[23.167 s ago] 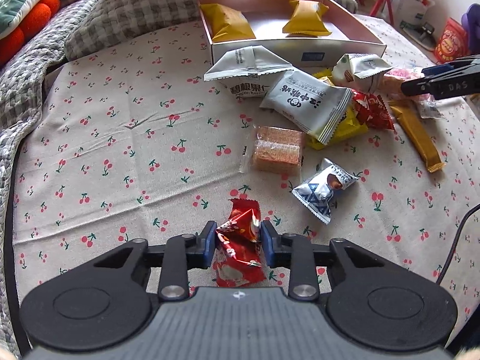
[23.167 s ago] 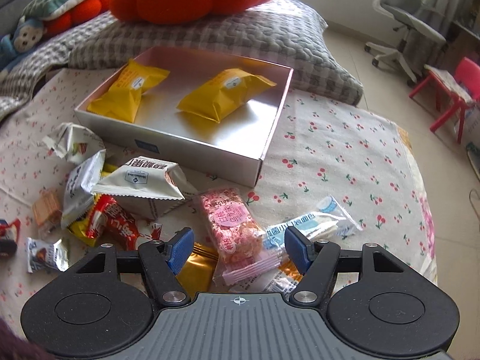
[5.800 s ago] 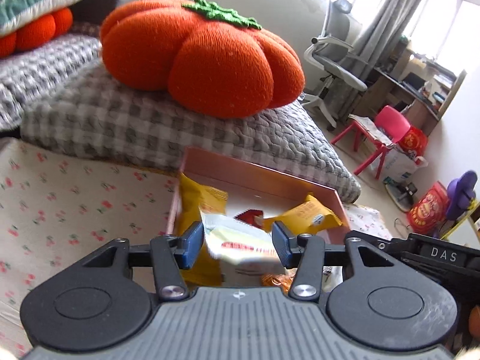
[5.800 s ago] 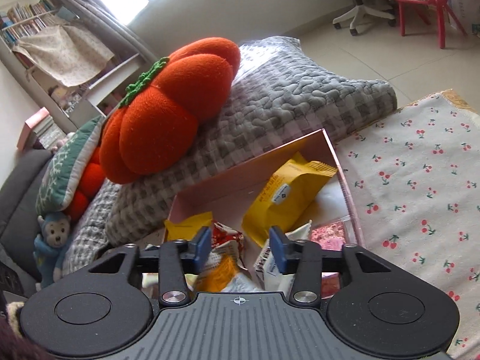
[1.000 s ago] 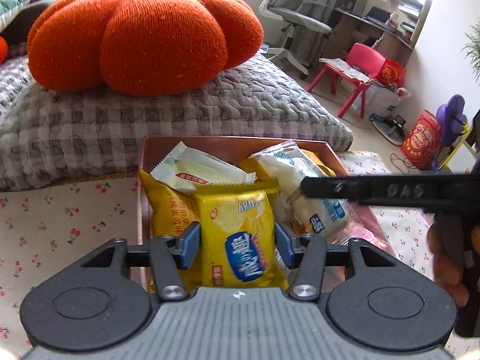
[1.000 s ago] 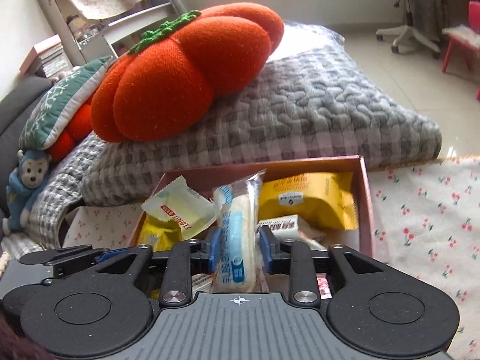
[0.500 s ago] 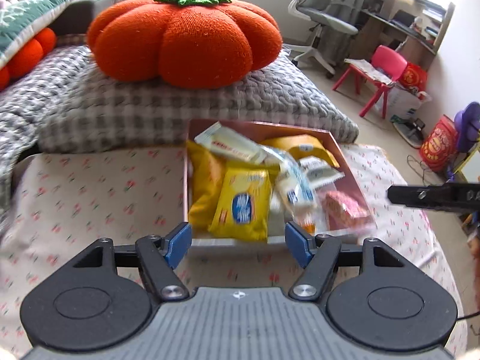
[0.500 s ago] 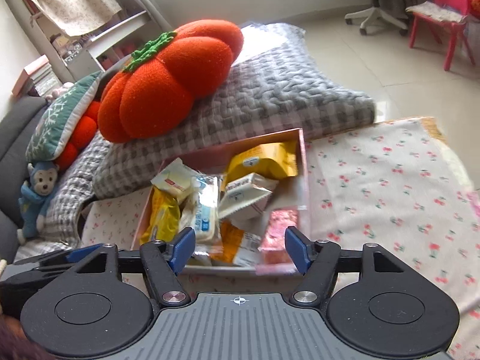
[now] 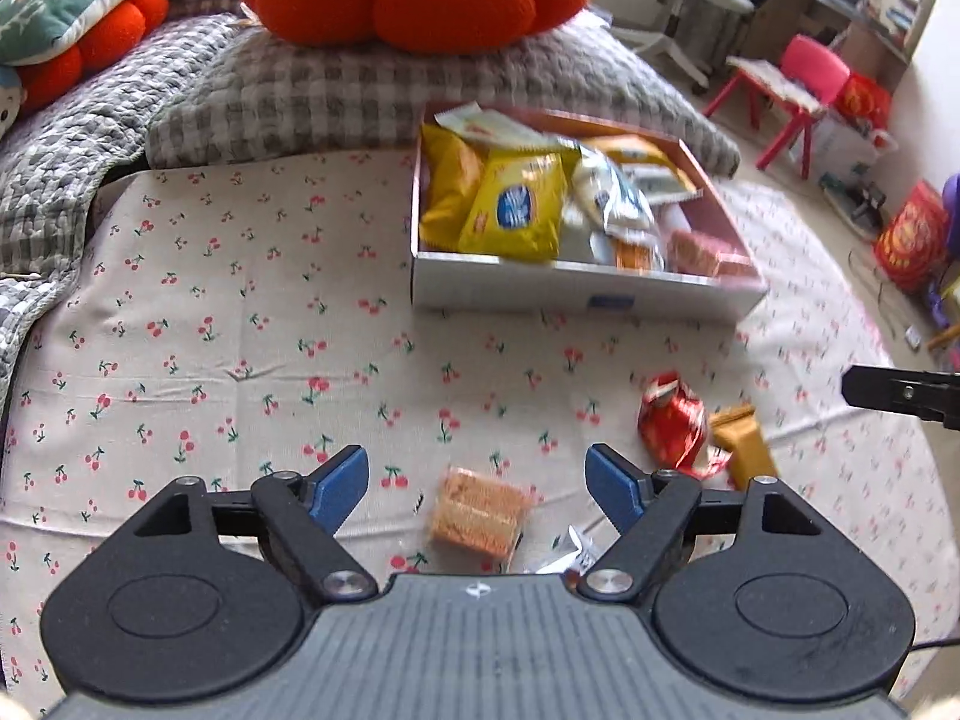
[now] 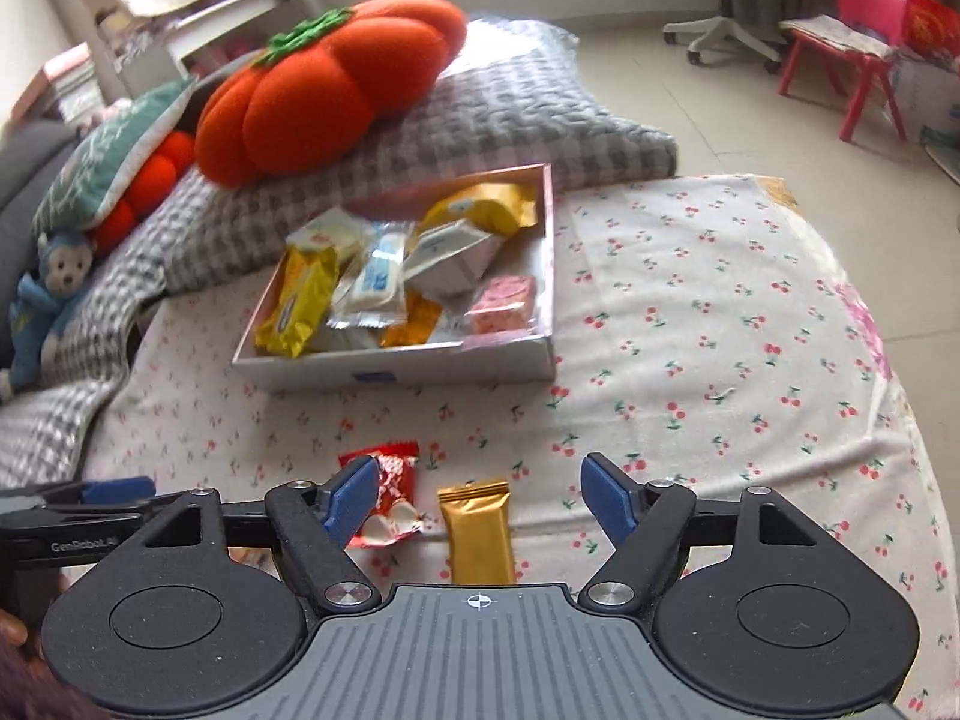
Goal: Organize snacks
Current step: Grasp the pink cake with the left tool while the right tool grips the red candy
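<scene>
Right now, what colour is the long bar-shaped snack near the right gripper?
Gold, clearest in the right wrist view.

White packet (image 9: pixel 573 552) half behind left tongs (image 9: pixel 477 489)

- Left gripper (image 9: pixel 477 483): black body, blue pads, silver screws, ribbed grey housing.
- Right gripper (image 10: pixel 480 495): same build; crosshair mark on housing.
- Dark maroon sleeve (image 10: pixel 24 684).

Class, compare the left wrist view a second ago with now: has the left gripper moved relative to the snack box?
Yes. The left gripper has backed away from the snack box, which now sits farther up the cherry cloth; its jaws have just been opening, nothing between them.
</scene>
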The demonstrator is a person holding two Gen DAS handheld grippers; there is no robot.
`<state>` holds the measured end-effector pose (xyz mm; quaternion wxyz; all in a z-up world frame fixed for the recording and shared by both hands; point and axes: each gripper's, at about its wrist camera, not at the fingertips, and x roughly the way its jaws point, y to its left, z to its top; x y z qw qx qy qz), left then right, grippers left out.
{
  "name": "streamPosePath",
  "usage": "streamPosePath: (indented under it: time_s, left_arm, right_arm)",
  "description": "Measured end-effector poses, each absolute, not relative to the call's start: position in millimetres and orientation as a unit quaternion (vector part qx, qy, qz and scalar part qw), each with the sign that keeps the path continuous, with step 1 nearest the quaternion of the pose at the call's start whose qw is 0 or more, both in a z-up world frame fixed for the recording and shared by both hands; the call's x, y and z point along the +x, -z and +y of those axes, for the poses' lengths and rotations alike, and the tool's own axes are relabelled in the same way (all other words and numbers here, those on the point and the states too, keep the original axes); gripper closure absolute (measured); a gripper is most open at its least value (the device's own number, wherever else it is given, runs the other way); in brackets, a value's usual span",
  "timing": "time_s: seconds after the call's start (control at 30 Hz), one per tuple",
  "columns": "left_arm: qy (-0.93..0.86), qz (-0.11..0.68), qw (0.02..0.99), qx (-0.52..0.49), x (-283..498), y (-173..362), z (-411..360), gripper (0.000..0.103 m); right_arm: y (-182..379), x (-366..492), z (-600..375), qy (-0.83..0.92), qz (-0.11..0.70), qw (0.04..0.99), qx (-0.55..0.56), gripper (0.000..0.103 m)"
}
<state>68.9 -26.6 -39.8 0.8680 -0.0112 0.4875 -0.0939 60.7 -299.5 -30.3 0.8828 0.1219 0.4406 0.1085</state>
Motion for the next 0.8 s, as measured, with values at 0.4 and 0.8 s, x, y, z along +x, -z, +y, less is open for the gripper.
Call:
streamPosePath:
  time_s: [0.4, 0.8]
  left_arm:
    - [0.112, 0.506, 0.855, 0.025, 65.2, 63.6, -36.1, 0.025]
    - [0.109, 0.510, 0.852, 0.047, 63.5, 70.9, -35.6, 0.029]
  right_arm:
    - [44.7, 71.7, -272.8, -0.116, 0.460, 0.877, 0.080, 0.027]
    - [49.8, 76.4, -269.3, -0.113, 0.465, 0.875, 0.075, 0.027]
